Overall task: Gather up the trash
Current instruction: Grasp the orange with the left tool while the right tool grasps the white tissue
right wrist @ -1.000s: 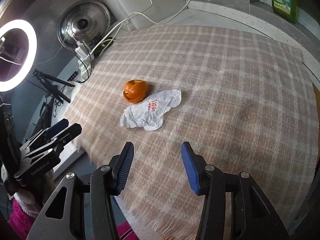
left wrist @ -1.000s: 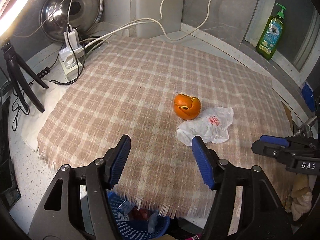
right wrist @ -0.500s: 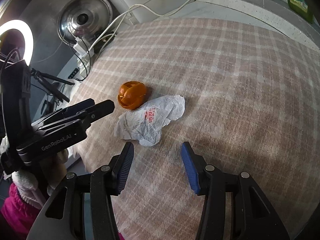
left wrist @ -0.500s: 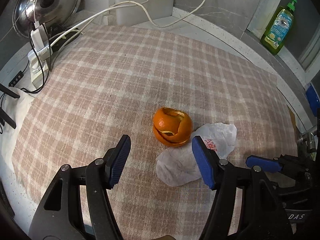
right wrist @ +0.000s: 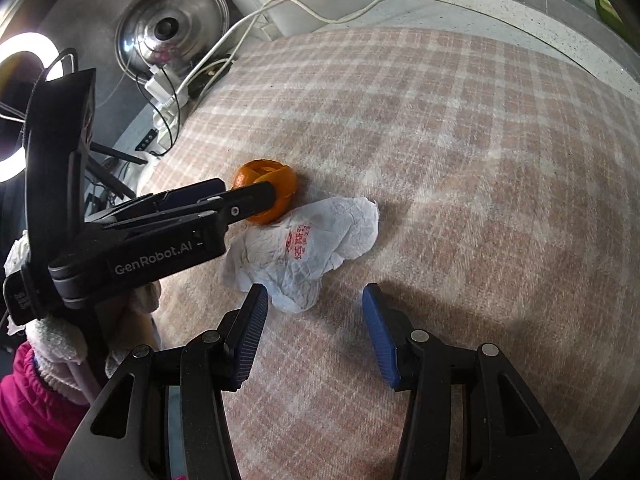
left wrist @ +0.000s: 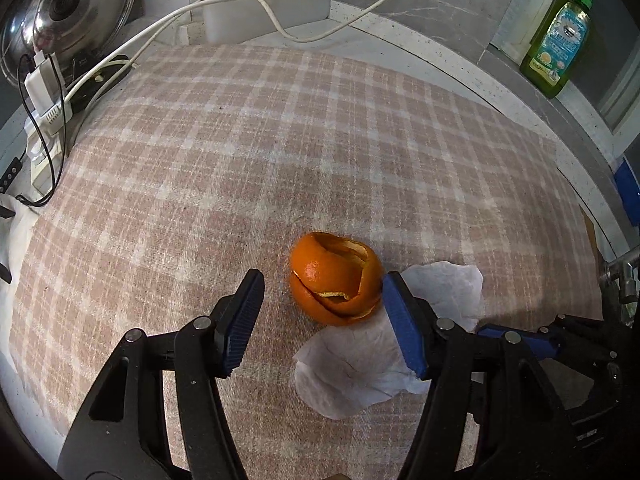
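Observation:
An orange peel shaped like a hollow ball lies on the plaid cloth. A crumpled white wrapper with red print lies right beside it, touching it. My left gripper is open with the peel between its fingertips, the right finger close to the peel. In the right wrist view the left gripper reaches the peel from the left. My right gripper is open and empty, just short of the wrapper.
A steel pot lid, a power strip with plugs and white cables sit at the back left. A green soap bottle stands at the back right. A ring light stands off the left edge.
My left gripper has moved forward over the cloth and now straddles the orange peel. My right gripper has moved closer to the wrapper. Both stay open.

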`<move>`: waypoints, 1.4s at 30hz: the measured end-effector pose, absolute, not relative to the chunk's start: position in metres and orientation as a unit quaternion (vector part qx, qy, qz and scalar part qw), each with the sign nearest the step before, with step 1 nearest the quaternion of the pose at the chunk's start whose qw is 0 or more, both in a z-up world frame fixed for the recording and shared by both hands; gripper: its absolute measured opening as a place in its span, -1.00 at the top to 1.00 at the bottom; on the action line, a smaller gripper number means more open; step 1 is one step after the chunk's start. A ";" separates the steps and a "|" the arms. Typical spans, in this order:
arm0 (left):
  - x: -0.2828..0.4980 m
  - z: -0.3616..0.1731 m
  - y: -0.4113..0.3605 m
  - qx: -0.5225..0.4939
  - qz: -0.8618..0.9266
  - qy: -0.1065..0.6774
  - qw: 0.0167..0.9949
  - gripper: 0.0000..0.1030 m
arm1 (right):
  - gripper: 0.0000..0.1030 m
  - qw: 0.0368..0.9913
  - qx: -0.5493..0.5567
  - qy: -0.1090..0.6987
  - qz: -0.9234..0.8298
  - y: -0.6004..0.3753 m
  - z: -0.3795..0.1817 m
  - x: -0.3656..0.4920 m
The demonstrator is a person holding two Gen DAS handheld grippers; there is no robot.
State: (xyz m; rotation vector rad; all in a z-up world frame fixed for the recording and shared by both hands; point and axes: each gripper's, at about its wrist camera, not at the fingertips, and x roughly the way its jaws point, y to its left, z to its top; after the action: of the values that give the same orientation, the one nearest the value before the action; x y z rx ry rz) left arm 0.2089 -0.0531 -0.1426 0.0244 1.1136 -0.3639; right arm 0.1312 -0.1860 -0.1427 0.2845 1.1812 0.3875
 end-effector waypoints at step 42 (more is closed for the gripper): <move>0.158 -0.101 0.056 -0.047 -0.096 0.473 0.875 0.27 | 0.88 0.828 -0.015 0.518 0.215 -0.109 -0.133 0.134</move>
State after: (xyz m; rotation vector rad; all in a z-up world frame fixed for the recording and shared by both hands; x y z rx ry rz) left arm 0.1585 0.0562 -0.1012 -0.0981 0.9870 -0.2012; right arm 0.1336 -0.1087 -0.1333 -0.0319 1.0988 0.4558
